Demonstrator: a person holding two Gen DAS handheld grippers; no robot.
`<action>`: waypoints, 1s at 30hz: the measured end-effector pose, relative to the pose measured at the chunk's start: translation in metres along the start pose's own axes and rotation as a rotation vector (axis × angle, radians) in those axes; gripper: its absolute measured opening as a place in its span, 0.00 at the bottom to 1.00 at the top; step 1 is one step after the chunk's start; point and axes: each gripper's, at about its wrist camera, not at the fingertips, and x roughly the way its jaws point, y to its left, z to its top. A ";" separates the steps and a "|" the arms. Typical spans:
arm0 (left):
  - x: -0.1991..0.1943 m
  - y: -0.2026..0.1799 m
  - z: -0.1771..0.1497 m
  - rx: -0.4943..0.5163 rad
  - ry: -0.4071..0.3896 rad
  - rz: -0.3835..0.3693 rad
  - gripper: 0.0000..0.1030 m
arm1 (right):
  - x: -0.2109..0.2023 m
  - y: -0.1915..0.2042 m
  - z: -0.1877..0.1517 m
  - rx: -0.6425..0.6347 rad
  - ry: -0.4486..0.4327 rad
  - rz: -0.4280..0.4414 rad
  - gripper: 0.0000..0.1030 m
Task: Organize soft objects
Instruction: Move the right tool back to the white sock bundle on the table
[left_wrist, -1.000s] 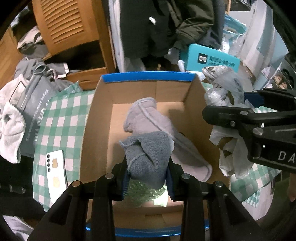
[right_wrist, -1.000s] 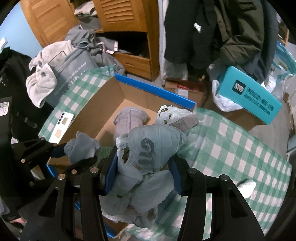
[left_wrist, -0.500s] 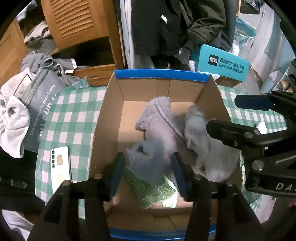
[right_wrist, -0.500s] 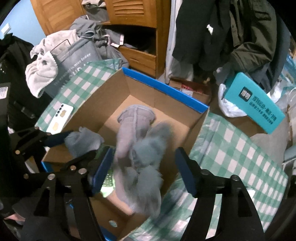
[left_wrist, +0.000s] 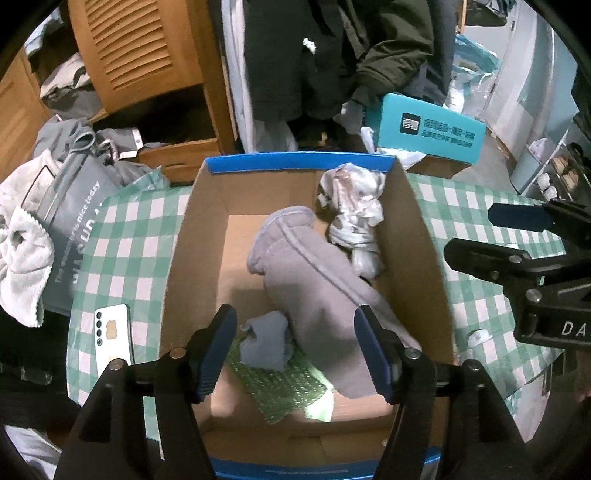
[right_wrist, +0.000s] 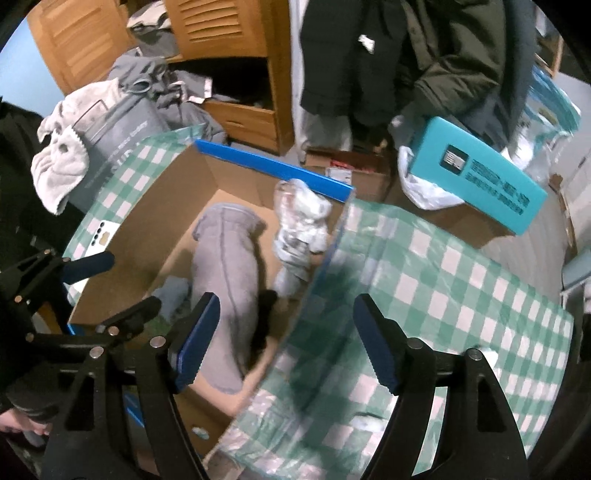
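behind the table we see wooden louvred doors (left_wrist: 136, 44), dark coats (left_wrist: 332, 55) hanging, and a teal box (left_wrist: 428, 133). green checked cloth (left_wrist: 122, 251) covers the table, and on it stands an open cardboard box (left_wrist: 199, 236) with blue-taped edges. inside the box we find a long grey garment (left_wrist: 317, 280) lying from the back toward the near right, a crumpled pale bundle (left_wrist: 354, 210) in the far right corner, a small grey-blue cloth (left_wrist: 266, 343) near the front, and green bubble wrap (left_wrist: 277, 384) under it. a white phone (left_wrist: 112, 336) lies on the cloth left of the box. our left tongs (left_wrist: 295, 347) hover over the box front, jaws opening, gripping nothing. our right tongs (right_wrist: 284, 339) hang above the box's right edge, jaws opening, likewise holding nothing.
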 end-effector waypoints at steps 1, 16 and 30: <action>-0.001 -0.002 0.001 0.001 -0.002 -0.003 0.65 | -0.002 -0.004 -0.002 0.007 -0.001 -0.004 0.73; -0.001 -0.057 0.012 0.076 -0.002 -0.056 0.66 | -0.019 -0.067 -0.037 0.137 -0.005 -0.038 0.74; 0.007 -0.121 0.016 0.172 0.025 -0.110 0.73 | -0.023 -0.145 -0.081 0.304 0.008 -0.086 0.75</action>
